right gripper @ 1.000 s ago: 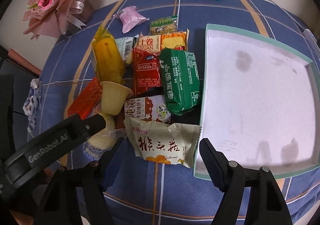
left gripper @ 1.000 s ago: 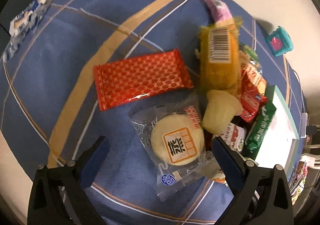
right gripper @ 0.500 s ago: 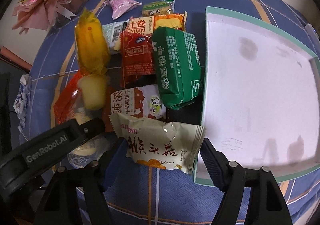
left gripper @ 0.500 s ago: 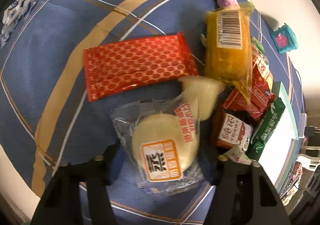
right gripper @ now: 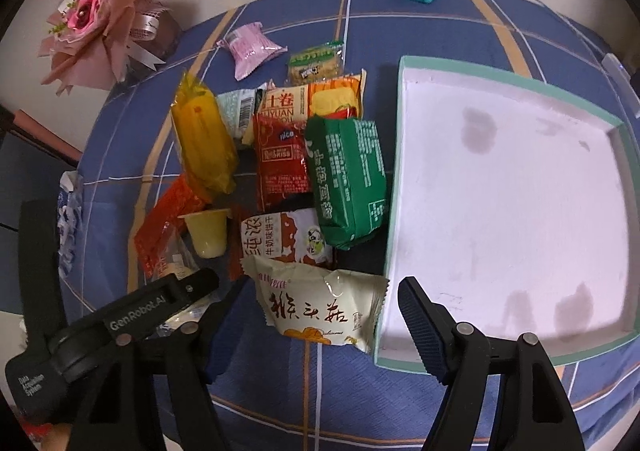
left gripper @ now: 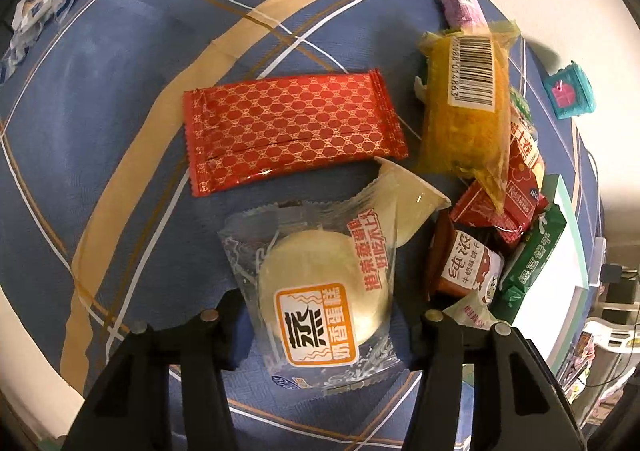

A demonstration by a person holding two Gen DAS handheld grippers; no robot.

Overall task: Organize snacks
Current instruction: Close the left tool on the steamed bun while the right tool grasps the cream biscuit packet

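Snacks lie heaped mid-table beside the empty tray (right gripper: 404,187); my left gripper (left gripper: 320,335), wide apart a second ago, is closing onto the clear-wrapped steamed cake (left gripper: 320,291), so the first pick is under way. My right gripper (right gripper: 312,315) hangs open over the cream packet (right gripper: 320,307). I count about a dozen packets, one tray, none inside it yet

Both wrist views look steeply down, sharing the snack pile (left gripper: 476,179).
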